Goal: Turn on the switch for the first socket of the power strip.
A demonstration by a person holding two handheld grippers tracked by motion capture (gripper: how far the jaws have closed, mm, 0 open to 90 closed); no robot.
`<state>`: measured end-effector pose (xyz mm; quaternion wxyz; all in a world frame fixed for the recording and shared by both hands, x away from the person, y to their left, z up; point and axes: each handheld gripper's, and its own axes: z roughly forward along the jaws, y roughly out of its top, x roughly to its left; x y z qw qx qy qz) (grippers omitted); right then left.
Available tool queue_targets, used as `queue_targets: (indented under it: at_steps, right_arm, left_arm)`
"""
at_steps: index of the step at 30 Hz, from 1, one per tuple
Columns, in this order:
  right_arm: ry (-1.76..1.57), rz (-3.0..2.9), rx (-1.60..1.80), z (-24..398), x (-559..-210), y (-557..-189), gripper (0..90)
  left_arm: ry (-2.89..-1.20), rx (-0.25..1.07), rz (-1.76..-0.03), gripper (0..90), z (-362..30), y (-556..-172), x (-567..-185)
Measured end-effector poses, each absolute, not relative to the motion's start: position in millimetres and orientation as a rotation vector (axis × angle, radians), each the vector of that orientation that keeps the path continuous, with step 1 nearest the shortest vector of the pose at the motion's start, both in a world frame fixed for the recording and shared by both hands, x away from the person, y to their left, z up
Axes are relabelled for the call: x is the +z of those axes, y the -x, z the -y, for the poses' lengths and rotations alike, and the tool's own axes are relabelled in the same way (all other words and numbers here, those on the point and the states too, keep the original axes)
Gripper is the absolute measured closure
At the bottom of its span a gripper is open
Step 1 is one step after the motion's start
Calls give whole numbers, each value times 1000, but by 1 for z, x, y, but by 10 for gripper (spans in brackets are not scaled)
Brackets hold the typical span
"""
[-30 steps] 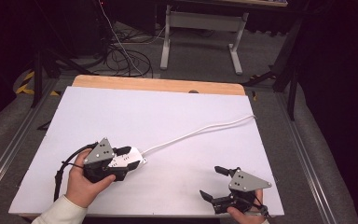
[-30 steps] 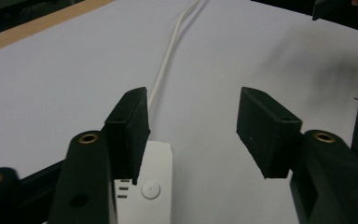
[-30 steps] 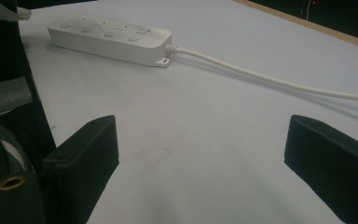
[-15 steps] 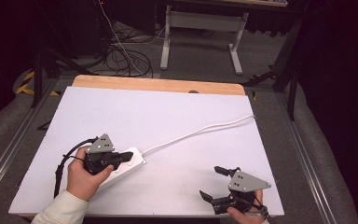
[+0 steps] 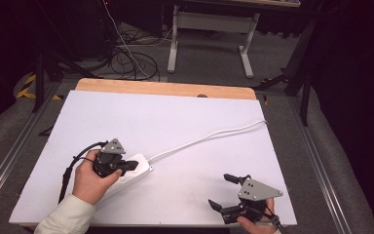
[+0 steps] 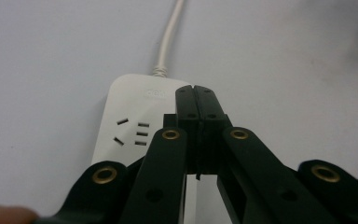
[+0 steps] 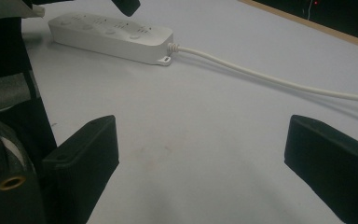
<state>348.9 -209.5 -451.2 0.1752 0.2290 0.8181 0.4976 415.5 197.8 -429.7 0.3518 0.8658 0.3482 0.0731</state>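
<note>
I'm keeping my left gripper [image 5: 132, 165] over the power strip [image 5: 139, 165] at the counter's [image 5: 185, 122] near left, jaws just pressed together with nothing between them. My right gripper [image 5: 222, 191] is hovering spread wide, well apart, gripping nothing.

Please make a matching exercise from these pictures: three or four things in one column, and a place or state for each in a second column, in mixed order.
Things:
1. left gripper
2. right gripper
3. power strip
4. cord

States:
A. open, with nothing between its fingers
B. shut, over the power strip
C. runs toward the table's right edge
D. lies flat on the white table

Pairs: 1-B, 2-A, 3-D, 4-C
</note>
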Motion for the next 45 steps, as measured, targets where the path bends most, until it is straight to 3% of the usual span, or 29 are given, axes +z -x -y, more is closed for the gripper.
queue_targets:
  at_steps: [17,45]
  right_arm:
    - [-643,-2321,1413,210,-451,-349,106]
    - [-635,-2321,1426,209,-451,-348,105]
  left_arm:
    - [-2371,210,-912,900,-186,-422,-440]
    - [-2376,244,-915,900,-183,-423,-445]
